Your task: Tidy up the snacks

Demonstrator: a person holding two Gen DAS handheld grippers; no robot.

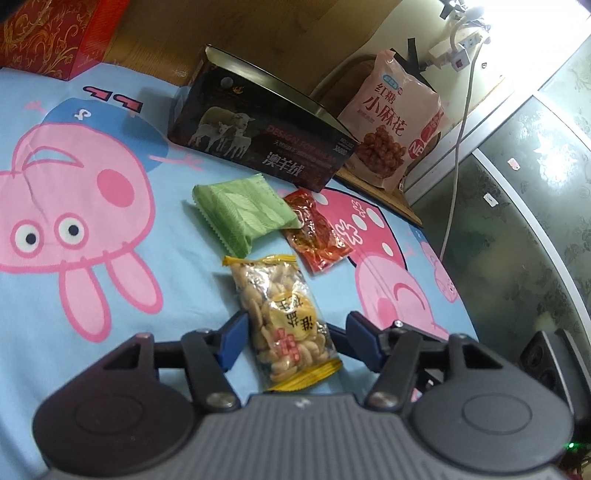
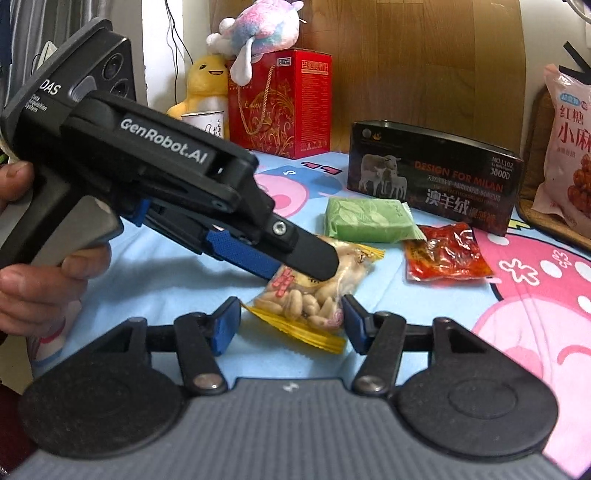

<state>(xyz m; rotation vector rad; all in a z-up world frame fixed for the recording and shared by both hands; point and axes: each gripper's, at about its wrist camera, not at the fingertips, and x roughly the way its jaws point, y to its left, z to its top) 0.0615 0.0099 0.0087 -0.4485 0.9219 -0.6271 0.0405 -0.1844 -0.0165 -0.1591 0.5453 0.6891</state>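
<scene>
A clear bag of small biscuits with yellow ends lies on the blue cartoon bedsheet. My left gripper straddles its near half, open; the left pad is at the bag's edge and a gap shows at the right pad. In the right wrist view the same bag has its yellow end between the fingers of my right gripper, which is open. The left gripper reaches in from the left over the bag, held by a person's hand. Beyond lie a green packet and a red packet.
A black box with sheep on it stands behind the packets. A pink snack bag leans at the right, and a red gift box with plush toys is at the back. A cable hangs by the bed's right edge.
</scene>
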